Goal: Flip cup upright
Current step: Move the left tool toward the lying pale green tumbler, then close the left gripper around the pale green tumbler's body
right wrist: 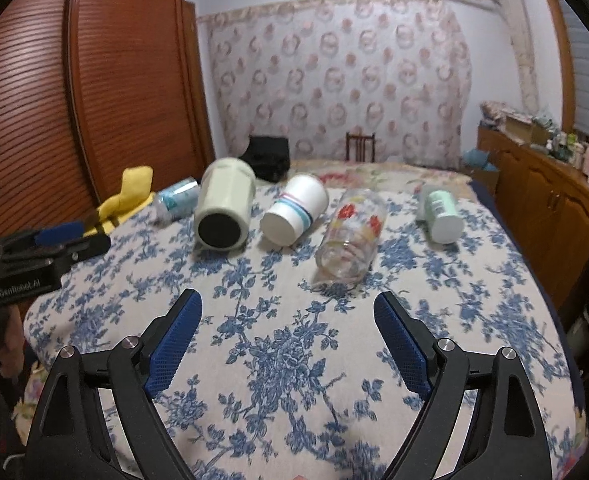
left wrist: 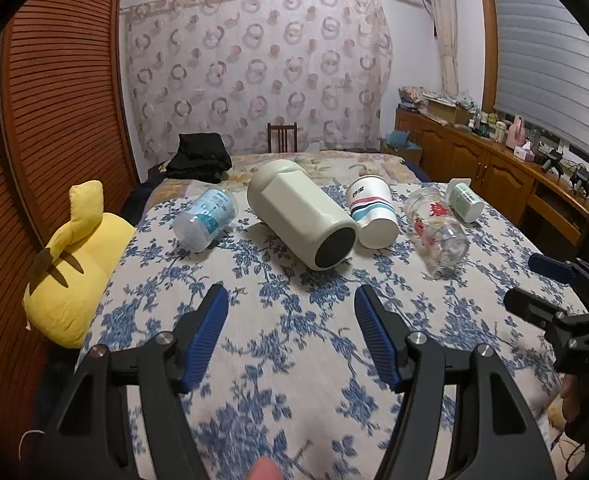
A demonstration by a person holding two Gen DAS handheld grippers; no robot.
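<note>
Several cups lie on their sides in a row on the bed. From left: a clear plastic cup with a blue label (left wrist: 206, 224) (right wrist: 176, 199), a large cream mug (left wrist: 300, 216) (right wrist: 224, 208), a striped paper cup (left wrist: 372, 212) (right wrist: 294, 210), a clear glass with red print (left wrist: 438, 232) (right wrist: 352, 234), and a small green-and-white cup (left wrist: 464, 202) (right wrist: 440, 214). My left gripper (left wrist: 290, 296) is open and empty, short of the cream mug. My right gripper (right wrist: 288, 302) is open and empty, short of the glass.
The bed has a blue floral cover (left wrist: 294, 360). A yellow plush pillow (left wrist: 74, 264) lies at the left edge. Black clothes (left wrist: 198, 158) and a chair (left wrist: 282, 136) are at the far end. A wooden wardrobe (right wrist: 94, 80) stands left and cabinets (right wrist: 542, 208) right.
</note>
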